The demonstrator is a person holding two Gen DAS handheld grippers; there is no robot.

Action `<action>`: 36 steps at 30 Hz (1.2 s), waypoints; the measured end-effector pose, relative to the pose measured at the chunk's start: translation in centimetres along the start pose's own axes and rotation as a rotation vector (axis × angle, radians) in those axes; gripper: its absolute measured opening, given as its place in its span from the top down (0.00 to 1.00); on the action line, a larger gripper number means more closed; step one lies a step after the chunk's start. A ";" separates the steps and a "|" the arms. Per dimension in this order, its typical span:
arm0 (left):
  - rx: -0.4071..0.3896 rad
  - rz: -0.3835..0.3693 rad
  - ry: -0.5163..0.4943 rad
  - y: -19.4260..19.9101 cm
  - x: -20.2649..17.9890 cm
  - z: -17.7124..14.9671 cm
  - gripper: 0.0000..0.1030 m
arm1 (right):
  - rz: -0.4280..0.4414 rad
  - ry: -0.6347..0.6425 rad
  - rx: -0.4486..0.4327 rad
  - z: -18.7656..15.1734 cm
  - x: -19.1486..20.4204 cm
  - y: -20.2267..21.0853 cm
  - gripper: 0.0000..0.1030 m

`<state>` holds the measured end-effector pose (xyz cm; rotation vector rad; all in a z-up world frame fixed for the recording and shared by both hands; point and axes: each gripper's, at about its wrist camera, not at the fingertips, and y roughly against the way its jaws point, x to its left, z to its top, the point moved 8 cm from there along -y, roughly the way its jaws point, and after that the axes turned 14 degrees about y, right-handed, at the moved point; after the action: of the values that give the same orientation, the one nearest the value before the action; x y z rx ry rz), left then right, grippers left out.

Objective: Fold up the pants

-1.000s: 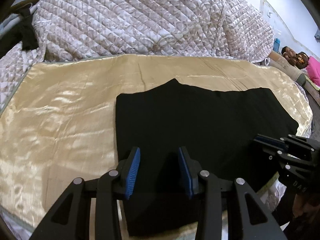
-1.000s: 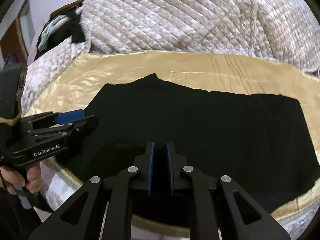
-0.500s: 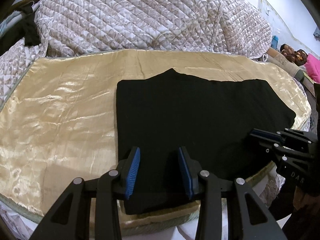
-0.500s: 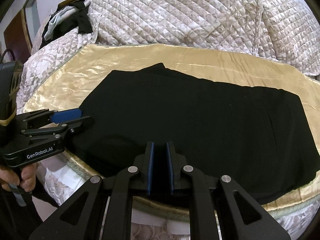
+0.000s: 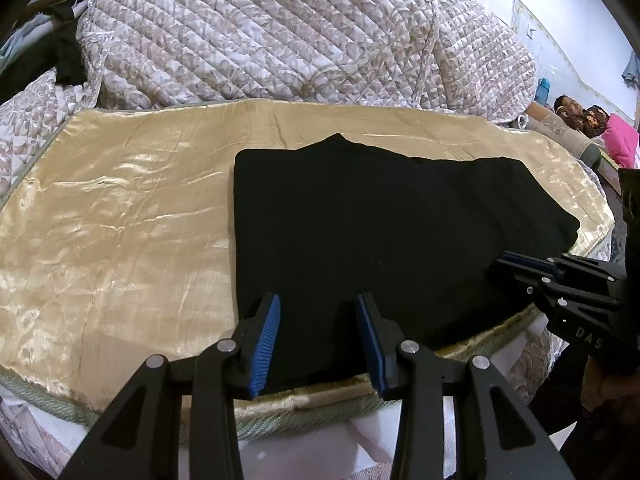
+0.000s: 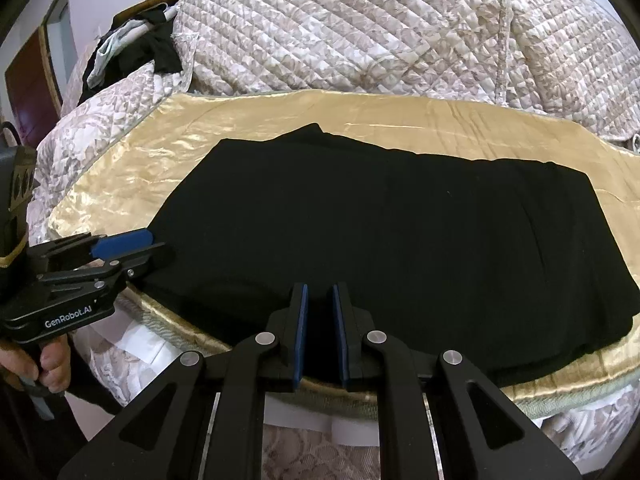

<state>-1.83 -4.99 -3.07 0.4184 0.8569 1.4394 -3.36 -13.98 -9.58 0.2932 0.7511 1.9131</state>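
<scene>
The black pants (image 5: 380, 232) lie folded flat on a gold satin sheet (image 5: 120, 216) near the bed's front edge; they also show in the right wrist view (image 6: 400, 232). My left gripper (image 5: 318, 312) is open and empty, hovering above the pants' near left corner. My right gripper (image 6: 320, 304) has its jaws narrowly apart with nothing between them, above the pants' front edge. Each gripper shows in the other's view: the right one (image 5: 520, 268) at the pants' right end, the left one (image 6: 132, 246) at their left end.
A quilted floral blanket (image 5: 280, 40) is heaped behind the sheet. Dark clothes (image 6: 132, 52) are piled at the far left. The bed's green-trimmed edge (image 5: 280, 420) runs just below the grippers. A person (image 5: 572, 112) lies at the far right.
Both grippers have pulled back and up from the pants toward the bed's front edge. The pants stay flat. The jaws have not changed.
</scene>
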 end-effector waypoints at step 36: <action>0.002 -0.052 0.015 1.2 -1.1 0.3 0.59 | -0.077 -0.073 -0.039 0.0 -2.0 1.9 0.80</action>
<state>-2.32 -5.79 -1.76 0.3840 0.8753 1.3956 -3.84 -16.29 -8.11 0.3044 0.6667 1.8319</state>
